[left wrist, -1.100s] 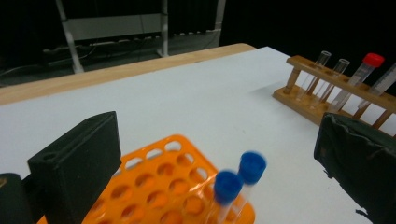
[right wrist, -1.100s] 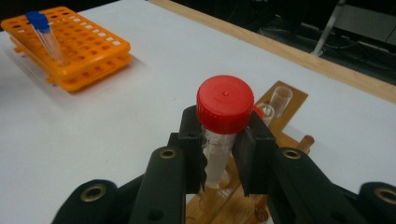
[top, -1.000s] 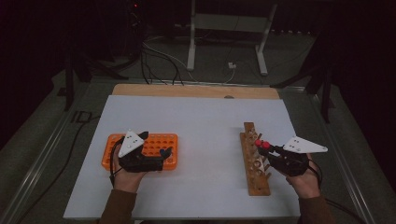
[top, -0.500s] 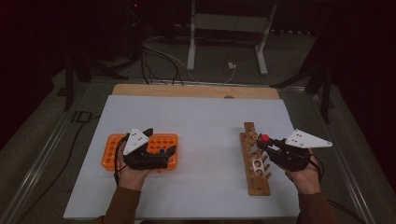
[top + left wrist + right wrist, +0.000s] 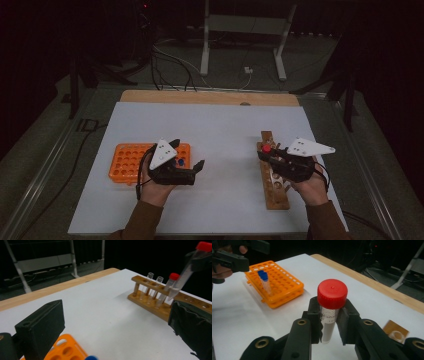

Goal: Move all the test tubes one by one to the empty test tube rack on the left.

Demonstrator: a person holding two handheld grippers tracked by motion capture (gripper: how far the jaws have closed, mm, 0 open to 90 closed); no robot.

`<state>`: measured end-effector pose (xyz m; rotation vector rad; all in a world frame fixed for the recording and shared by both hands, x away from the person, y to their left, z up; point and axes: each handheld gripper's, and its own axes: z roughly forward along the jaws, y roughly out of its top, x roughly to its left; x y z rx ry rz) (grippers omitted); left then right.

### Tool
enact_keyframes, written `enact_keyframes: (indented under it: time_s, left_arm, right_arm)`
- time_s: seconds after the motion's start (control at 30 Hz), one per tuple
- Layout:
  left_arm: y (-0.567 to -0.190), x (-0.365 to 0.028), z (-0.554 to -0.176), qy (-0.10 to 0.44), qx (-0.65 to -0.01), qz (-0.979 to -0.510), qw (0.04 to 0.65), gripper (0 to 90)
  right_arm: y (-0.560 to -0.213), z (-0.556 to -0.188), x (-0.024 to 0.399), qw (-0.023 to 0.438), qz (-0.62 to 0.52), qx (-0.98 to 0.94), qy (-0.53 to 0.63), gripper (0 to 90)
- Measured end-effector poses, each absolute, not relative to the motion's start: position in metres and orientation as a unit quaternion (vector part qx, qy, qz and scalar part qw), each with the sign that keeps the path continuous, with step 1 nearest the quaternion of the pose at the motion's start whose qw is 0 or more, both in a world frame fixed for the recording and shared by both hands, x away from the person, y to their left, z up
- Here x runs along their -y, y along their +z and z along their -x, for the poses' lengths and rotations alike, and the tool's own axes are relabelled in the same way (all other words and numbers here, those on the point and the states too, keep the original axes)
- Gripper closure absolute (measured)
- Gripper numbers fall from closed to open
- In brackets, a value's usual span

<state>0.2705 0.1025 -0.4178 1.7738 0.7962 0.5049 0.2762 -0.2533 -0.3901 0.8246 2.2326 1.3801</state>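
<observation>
**Ana:** Right gripper [image 5: 331,322] first. Its jaws are clamped on the red-capped tube [image 5: 331,305] just below the cap, and the tube hangs clear of the wooden rack [image 5: 273,185], above its far end.

**Ben:** So the grip sits high. What worries you about that?

**Ana:** The clear body below the pads is free to swing. In the left gripper view the tube [image 5: 186,270] leans quite a bit, tip pointing down toward the rack [image 5: 160,302]. If it is carried fast, I'd expect the tip to clip the capped tube [image 5: 168,287] standing in the rack, or one of the open ones beside it.

**Ben:** And if it is headed for the orange rack [image 5: 131,161]?

**Ana:** Then the tilt matters again. The holes look narrow, so a slanted tip would likely catch a rim and push the tube up through the pads. The blue-capped tubes [image 5: 264,281] already stand in there and could be knocked.

**Ben:** What about the left gripper [image 5: 189,167]?

**Ana:** Its jaws stand apart with nothing between them, hovering over the white surface [image 5: 220,125] just beside the orange rack. It sits right in the path between the racks, so the two hands could bump if they both close in.

**Ben:** Smooth plastic too.

**Ana:** Yes, a slip is possible.
</observation>
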Motion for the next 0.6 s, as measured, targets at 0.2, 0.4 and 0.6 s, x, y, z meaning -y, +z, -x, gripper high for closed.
enact_keyframes:
  time_s: [0.2,0.4,0.6]
  left_arm:
    - [-0.421,-0.084,-0.268,0.200,-0.316,-0.753,0.541,1.6]
    - [-0.426,-0.061,-0.265,0.201,-0.309,-0.761,0.534,5.1]
    - [-0.435,-0.037,-0.262,0.197,-0.293,-0.775,0.524,8.1]
  right_arm:
    - [-0.392,-0.278,0.238,0.176,-0.283,-0.801,0.497,74.6]
    - [-0.394,-0.279,0.220,0.156,-0.272,-0.806,0.502,74.6]
    - [-0.398,-0.279,0.203,0.144,-0.264,-0.812,0.500,74.6]
